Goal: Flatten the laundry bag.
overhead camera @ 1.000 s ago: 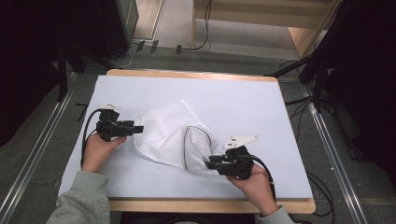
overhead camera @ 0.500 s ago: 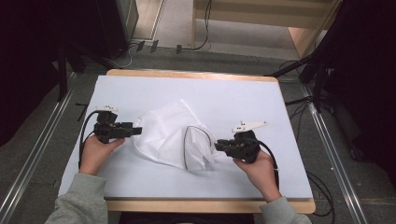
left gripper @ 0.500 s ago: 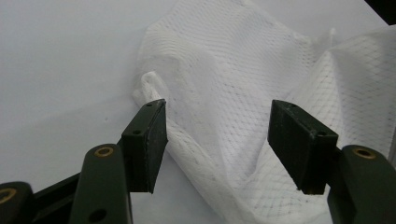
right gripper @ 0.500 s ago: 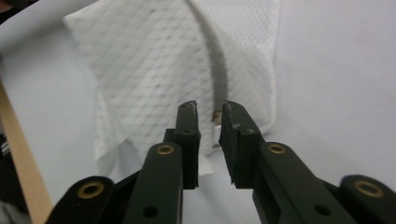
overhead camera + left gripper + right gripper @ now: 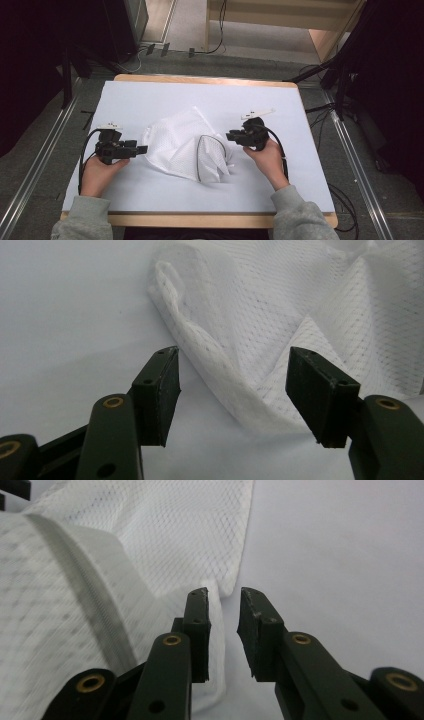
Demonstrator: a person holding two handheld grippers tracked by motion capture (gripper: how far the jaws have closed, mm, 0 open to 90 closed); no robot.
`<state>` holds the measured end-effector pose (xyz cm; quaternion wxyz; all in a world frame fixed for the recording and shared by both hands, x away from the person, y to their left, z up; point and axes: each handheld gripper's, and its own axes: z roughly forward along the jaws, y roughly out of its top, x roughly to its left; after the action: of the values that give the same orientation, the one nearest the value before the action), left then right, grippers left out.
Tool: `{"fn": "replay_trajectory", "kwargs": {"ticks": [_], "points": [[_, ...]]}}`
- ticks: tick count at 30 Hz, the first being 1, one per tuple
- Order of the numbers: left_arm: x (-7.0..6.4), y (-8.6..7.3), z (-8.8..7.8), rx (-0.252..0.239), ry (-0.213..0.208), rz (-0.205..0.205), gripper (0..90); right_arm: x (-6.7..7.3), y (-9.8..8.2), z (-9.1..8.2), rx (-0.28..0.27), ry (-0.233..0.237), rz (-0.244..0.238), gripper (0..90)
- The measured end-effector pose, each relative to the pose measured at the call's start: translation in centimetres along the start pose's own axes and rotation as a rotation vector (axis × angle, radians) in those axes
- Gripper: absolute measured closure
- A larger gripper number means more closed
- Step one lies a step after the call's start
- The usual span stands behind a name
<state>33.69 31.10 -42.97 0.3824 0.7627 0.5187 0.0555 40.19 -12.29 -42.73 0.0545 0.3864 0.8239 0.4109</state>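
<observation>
Mesh laundry bag, crumpled at the table's centre. Your left gripper stands open astride its folded corner; your right gripper, jaws narrowly apart after reopening slightly, holds nothing. Seat fabric fully between pads before closing.

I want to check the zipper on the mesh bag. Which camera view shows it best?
The high view: the zipper shows as a whole dark curved line across the white mesh bag. The right gripper view shows one blurred grey stretch up close. The left gripper view shows a folded mesh edge, with no zipper that I can make out.
</observation>
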Motion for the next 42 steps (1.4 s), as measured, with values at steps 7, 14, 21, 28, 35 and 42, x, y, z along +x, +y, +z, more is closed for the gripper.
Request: {"fn": "replay_trajectory", "kwargs": {"ticks": [7,14,21,28,35,42], "points": [[-0.3,-1.0,-0.3,-0.019,0.034,-0.038,46.2,-0.3,1.7,3.1,0.017,0.020,-0.024,72.0],[0.8,0.7,0.8,-0.014,0.074,-0.037,53.7,-1.0,2.8,5.6,0.046,0.026,-0.025,70.2],[1.4,2.4,2.4,-0.019,0.085,-0.025,63.1,-1.4,3.4,7.2,0.037,0.029,-0.020,67.3],[1.2,3.0,4.2,0.009,0.095,-0.007,76.5,-1.5,3.0,8.5,0.074,0.025,-0.028,66.2],[1.7,3.0,3.5,0.008,0.085,-0.022,89.7,-0.9,3.0,9.1,0.098,-0.014,-0.058,79.9],[3.0,2.7,1.8,-0.036,0.086,-0.079,89.8,-1.4,3.0,9.0,0.105,0.005,-0.017,90.0]]}}
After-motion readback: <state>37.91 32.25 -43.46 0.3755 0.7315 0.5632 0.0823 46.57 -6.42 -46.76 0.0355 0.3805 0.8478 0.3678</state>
